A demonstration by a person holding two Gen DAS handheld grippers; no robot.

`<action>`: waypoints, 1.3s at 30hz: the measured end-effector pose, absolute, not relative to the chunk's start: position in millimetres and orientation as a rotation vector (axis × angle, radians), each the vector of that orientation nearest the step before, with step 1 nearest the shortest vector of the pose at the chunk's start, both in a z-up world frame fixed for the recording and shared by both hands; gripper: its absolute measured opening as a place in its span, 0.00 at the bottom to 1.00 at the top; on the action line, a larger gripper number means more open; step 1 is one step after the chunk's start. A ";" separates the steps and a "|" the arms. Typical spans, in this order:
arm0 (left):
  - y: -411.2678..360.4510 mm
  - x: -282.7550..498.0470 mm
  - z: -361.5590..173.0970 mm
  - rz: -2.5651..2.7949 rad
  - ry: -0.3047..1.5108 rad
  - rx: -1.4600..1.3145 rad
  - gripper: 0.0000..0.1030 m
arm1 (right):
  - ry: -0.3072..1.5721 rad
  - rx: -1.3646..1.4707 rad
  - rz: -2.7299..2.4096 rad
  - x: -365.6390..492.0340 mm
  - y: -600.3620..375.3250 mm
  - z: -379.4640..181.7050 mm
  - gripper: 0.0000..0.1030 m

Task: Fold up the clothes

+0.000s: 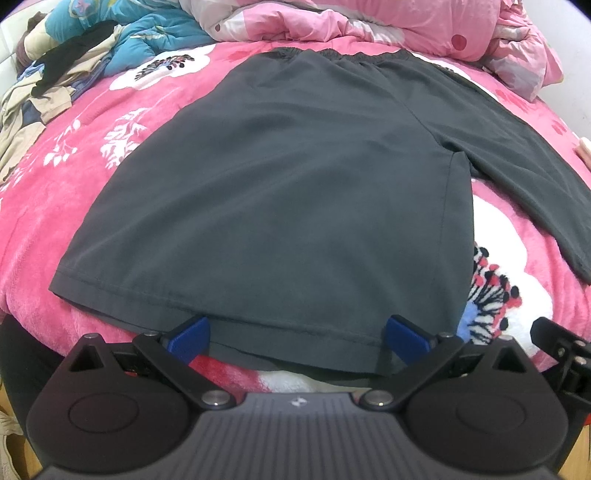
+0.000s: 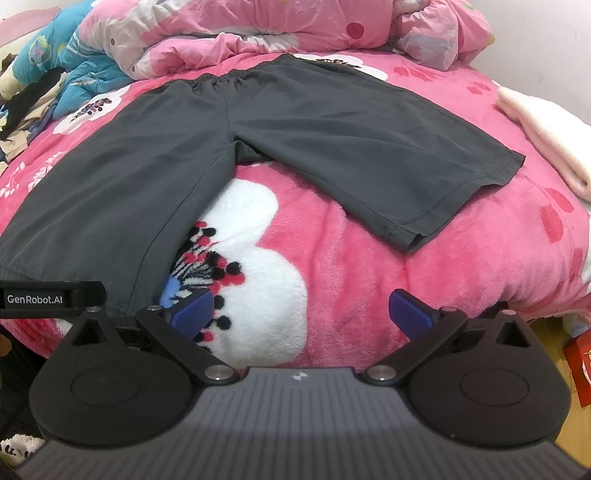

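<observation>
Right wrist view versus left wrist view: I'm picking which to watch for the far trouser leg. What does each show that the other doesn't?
Only the right wrist view shows the right leg's hem whole, the crotch, and a folded cream blanket. Only the left wrist view shows the left leg's hem between the open left gripper. Both show the grey shorts, the pink floral blanket and the rumpled quilt.
</observation>
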State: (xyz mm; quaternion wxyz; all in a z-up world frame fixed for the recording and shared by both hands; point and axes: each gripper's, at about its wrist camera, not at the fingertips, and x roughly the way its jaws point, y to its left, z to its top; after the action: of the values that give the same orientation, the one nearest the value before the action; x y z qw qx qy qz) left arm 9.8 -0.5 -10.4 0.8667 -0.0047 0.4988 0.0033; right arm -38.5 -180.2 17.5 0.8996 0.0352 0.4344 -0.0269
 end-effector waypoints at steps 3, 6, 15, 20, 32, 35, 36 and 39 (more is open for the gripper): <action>0.7 10.8 -11.1 0.000 1.044 -0.017 0.99 | 0.899 0.075 -0.056 -38.2 -180.9 16.9 0.99; 6.5 10.4 -9.3 -0.040 1.019 -0.048 0.99 | 0.883 0.081 -0.053 -39.0 -182.3 17.8 0.99; 63.6 -1.1 1.0 -0.065 0.867 -0.132 1.00 | 0.742 0.082 0.050 -31.3 -181.9 36.6 0.99; 123.7 -1.9 -4.5 0.031 0.858 -0.293 1.00 | 0.688 0.044 0.152 -5.2 -160.4 48.6 0.99; 198.0 5.3 -27.0 -0.010 0.786 -0.435 1.00 | 0.626 -0.014 0.441 74.3 -40.0 70.6 0.99; 200.4 4.3 -28.5 -0.047 0.767 -0.416 1.00 | 0.665 0.024 0.489 93.5 -21.4 71.4 0.99; 199.9 3.1 -28.7 -0.056 0.762 -0.402 0.99 | 0.678 0.037 0.502 98.2 -17.2 71.3 0.98; 196.6 -2.5 -28.4 -0.067 0.738 -0.347 0.91 | 0.708 0.059 0.528 108.7 -6.5 71.3 0.97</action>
State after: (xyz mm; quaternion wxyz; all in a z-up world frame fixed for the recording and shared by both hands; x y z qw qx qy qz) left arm -2.5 196.6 -28.4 0.9174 -0.1686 0.3590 -0.0324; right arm 108.7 -6.5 71.3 0.9037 0.0285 0.3425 0.2553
